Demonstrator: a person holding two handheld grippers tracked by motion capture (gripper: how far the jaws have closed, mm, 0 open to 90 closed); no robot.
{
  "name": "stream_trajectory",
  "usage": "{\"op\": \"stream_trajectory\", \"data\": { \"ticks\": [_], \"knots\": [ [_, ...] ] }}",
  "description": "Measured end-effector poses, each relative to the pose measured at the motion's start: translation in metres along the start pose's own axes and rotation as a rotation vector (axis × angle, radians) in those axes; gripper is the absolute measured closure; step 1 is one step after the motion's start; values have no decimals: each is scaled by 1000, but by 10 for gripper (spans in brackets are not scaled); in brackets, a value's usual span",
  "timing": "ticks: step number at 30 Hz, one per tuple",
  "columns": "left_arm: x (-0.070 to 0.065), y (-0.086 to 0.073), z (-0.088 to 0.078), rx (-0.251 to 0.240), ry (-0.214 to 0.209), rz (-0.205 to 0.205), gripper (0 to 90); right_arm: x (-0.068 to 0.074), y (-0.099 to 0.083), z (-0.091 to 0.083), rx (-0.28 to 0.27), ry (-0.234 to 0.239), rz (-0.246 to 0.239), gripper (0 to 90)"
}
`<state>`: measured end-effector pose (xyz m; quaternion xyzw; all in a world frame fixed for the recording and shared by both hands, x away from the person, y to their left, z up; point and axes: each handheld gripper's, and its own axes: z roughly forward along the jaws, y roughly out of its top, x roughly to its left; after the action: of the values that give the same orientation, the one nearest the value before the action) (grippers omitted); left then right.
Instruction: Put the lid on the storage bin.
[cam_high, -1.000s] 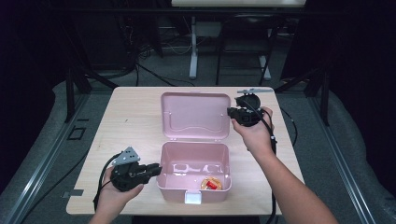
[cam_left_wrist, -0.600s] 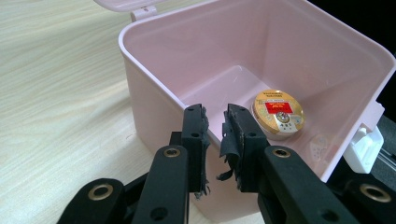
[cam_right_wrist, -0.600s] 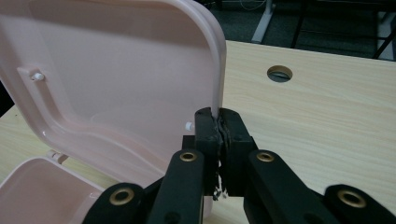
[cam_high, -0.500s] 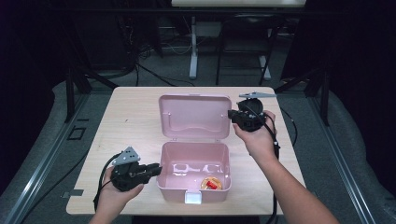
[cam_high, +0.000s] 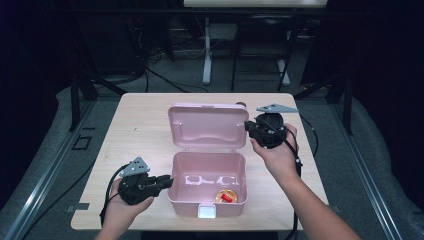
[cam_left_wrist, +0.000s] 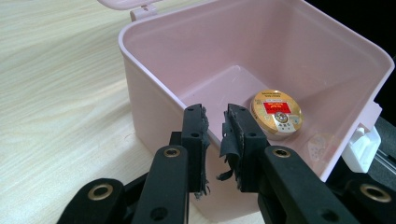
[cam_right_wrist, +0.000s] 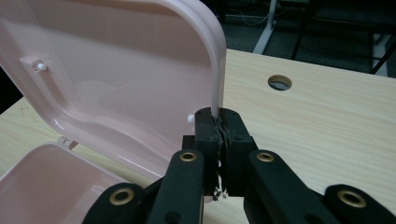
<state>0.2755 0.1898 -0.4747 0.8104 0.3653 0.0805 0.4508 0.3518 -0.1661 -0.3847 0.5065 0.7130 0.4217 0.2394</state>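
A pink plastic box (cam_high: 172, 167) stands open near the table's front edge, its lid (cam_high: 207, 125) tilted up behind it. On the box's floor lies a round gold disc with a red centre (cam_high: 227, 196) (cam_left_wrist: 276, 114). My right gripper (cam_high: 248, 127) (cam_right_wrist: 219, 119) is shut on the lid's right edge (cam_right_wrist: 215, 70), which runs down between the two pads. My left gripper (cam_high: 167, 182) (cam_left_wrist: 215, 123) straddles the box's left wall (cam_left_wrist: 154, 93), one jaw outside and one inside, closed on it.
The box has a white latch (cam_high: 206, 211) (cam_left_wrist: 362, 144) on its front. The wooden table (cam_high: 135, 130) has a round cable hole (cam_right_wrist: 279, 82) at the back right. Bare tabletop lies left of the box. Dark floor, cables and stands surround the table.
My right gripper, still clamped on the lid's edge, has shifted a little toward the near side. The left gripper and the box have stayed put.
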Motion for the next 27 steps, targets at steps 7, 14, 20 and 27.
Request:
{"op": "stream_trajectory", "data": {
  "ticks": [7, 14, 20, 27],
  "knots": [
    [2, 0, 1, -3, -3, -9, 751, 1, -7, -2, -42, -5, -20, 873],
    [4, 1, 2, -7, 1, -1, 707, 0, -8, 1, -59, -11, -22, 874],
    [7, 3, -2, -22, 9, -4, 706, 0, -8, 1, -62, -8, -18, 873],
    [10, 9, -5, -38, 27, 3, 671, -1, -8, 2, -62, -2, -13, 873]
  ]
}}
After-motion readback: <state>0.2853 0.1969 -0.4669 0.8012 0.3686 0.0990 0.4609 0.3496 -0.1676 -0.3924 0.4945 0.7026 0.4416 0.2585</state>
